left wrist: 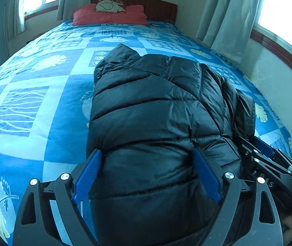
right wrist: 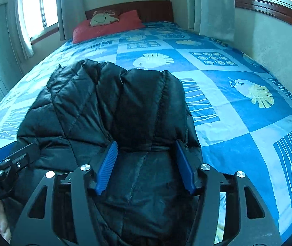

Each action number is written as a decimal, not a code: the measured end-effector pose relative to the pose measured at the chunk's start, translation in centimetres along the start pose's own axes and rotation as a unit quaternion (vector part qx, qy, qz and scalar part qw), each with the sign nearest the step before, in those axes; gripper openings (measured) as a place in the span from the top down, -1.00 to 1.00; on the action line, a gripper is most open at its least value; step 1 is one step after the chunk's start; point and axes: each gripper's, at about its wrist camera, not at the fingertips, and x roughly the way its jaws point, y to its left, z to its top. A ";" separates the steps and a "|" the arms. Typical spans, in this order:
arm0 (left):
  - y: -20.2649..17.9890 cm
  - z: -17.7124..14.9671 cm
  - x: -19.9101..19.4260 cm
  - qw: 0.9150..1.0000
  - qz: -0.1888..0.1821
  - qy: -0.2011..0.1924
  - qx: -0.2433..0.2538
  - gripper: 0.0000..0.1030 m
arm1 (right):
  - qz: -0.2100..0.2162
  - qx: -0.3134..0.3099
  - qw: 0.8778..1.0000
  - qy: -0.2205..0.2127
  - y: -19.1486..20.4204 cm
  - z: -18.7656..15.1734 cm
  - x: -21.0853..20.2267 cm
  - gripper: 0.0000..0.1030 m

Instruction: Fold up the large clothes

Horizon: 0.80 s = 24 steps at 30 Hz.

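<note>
Seemingly mid-fold, the black quilted puffer jacket [left wrist: 158, 110] lay on the blue patterned bedspread [left wrist: 43, 106] in the left wrist view, stretching forward from the left tongs [left wrist: 148, 174]. Their two blue ribbed fingers [left wrist: 88, 174] stood wide apart, one on each side of the padded cloth, with the jacket's bulk filling the gap between them; they were not pinched together. Just right of these tongs the right tongs [left wrist: 262, 153] showed partly, lying against the jacket's edge. Far ahead, a red pillow [left wrist: 109, 16] rested by the dark wooden headboard [left wrist: 158, 6].

From the right wrist view, the same jacket [right wrist: 113, 106] spread ahead of and beneath the right tongs [right wrist: 146, 164], whose blue fingers [right wrist: 108, 164] were likewise held apart, flanking a fold of the cloth. To their left the left tongs [right wrist: 6, 164] reached onto the jacket's side. Bedspread [right wrist: 238, 123] lay open to the right.
</note>
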 end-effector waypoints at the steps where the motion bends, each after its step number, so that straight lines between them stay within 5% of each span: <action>1: 0.3 0.0 -0.3 1.000 -0.003 -0.001 -0.010 -0.70 | 0.002 0.005 1.000 -0.002 -0.1 0.0 -0.5 -0.20; 11: 2.2 -0.6 -2.8 0.998 -0.015 -0.007 -0.062 -0.69 | 0.017 0.065 0.998 0.000 -3.3 -0.8 -3.5 -0.31; 17: 3.8 -2.2 -4.0 0.993 -0.053 0.005 -0.102 -0.69 | 0.022 0.079 0.996 0.024 -4.5 -2.1 -3.5 -0.47; 22: 5.2 -3.6 -2.6 0.980 -0.104 0.040 -0.162 -0.70 | 0.052 0.113 0.991 0.049 -5.7 -2.8 -2.0 -0.62; 24: 5.9 -4.0 -1.8 0.969 -0.134 0.053 -0.200 -0.70 | 0.072 0.134 0.987 0.061 -6.5 -3.1 -1.3 -0.68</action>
